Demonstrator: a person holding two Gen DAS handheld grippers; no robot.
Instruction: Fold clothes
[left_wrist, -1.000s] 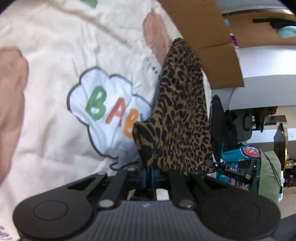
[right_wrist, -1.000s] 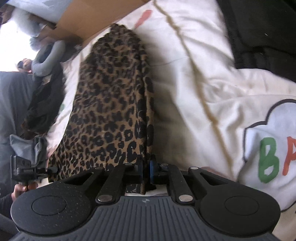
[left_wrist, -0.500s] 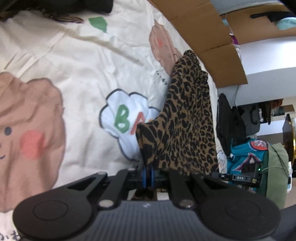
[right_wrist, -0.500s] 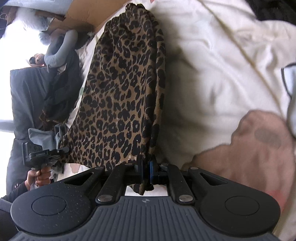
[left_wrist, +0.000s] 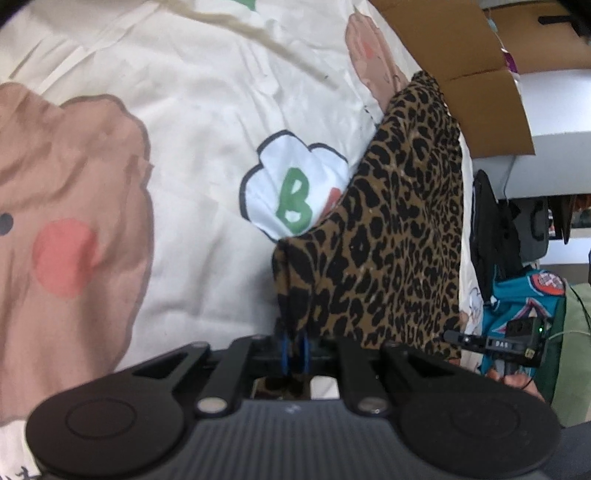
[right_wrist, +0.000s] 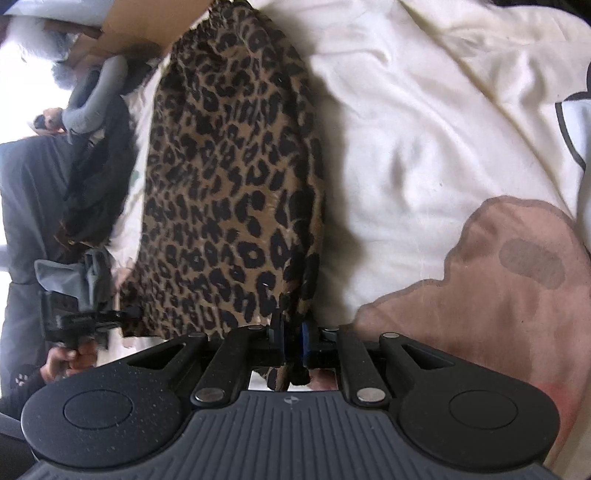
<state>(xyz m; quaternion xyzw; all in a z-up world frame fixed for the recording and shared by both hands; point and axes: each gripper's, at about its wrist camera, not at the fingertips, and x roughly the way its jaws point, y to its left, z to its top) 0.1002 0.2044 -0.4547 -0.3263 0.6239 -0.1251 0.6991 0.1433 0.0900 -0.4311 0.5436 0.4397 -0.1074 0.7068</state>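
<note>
Covering most of both views: cream bedsheet (left_wrist: 207, 122), creased, printed with big pink-brown cartoon blobs and a white cloud patch (left_wrist: 291, 184) bearing a green letter B. Lying over the sheet and stretched taut: leopard-print garment (right_wrist: 229, 177), near edge lifted off the sheet, far gathered end down beside brown cardboard (left_wrist: 469, 55) at the bed's far edge. Overlapping the right side of the cloud patch in the left wrist view. Clamped on one near corner of the garment: left gripper (left_wrist: 294, 345), blue pads pressed together with cloth bunched between. Clamped on the other near corner: right gripper (right_wrist: 291, 341), fingers closed tight on a fold, a bit of fabric poking through below the pads. Dark clothing (right_wrist: 92, 192) heaped off the bed's side in the right wrist view. Teal bag (left_wrist: 524, 306) at the right margin of the left wrist view. Hand (right_wrist: 70, 360) gripping the other tool's handle, low left in the right wrist view.
</note>
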